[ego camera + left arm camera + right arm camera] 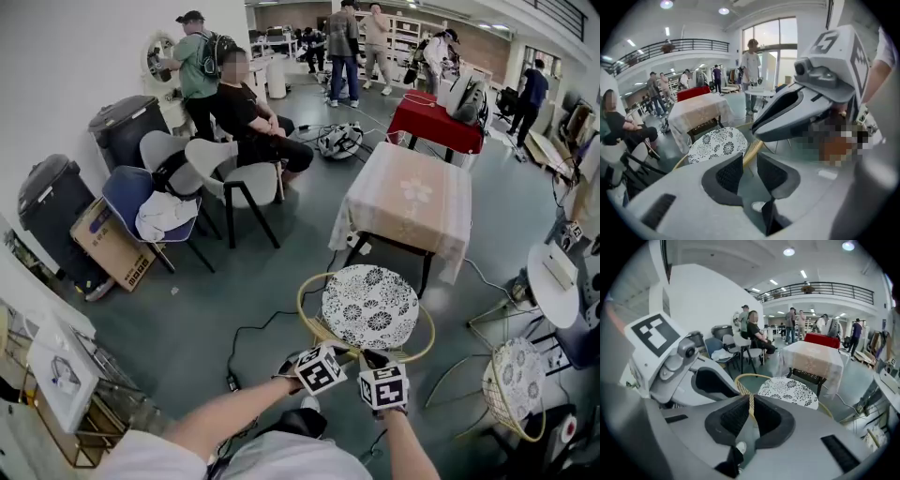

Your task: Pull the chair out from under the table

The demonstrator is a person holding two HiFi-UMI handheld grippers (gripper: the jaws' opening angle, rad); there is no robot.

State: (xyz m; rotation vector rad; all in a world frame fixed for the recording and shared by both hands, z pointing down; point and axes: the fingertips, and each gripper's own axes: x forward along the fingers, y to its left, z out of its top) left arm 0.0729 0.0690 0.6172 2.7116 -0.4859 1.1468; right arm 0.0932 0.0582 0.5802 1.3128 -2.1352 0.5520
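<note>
The chair (pixel 368 305), with a black-and-white floral cushion and a yellow rattan rim, stands on the floor in front of the table (pixel 410 202), which has a pale cloth. The chair is clear of the table. Both grippers hover side by side at the chair's near rim. The left gripper (pixel 314 352) (pixel 750 161) is open with nothing between its pads, and the rim (pixel 752 149) shows past its tips. The right gripper (pixel 375 358) (pixel 751 404) has its jaws drawn together to a thin slit. The rattan rim (pixel 740 383) shows just beyond it, and no pad presses on it.
A second floral chair (pixel 514 380) and a round white table (pixel 553 281) stand at the right. Black cables (pixel 248 337) lie on the floor to the left. Further left are chairs (pixel 150 202), bins (pixel 52 202), a cardboard box (pixel 112 246) and a seated person (pixel 248 112). A red-clothed table (pixel 436 122) stands behind.
</note>
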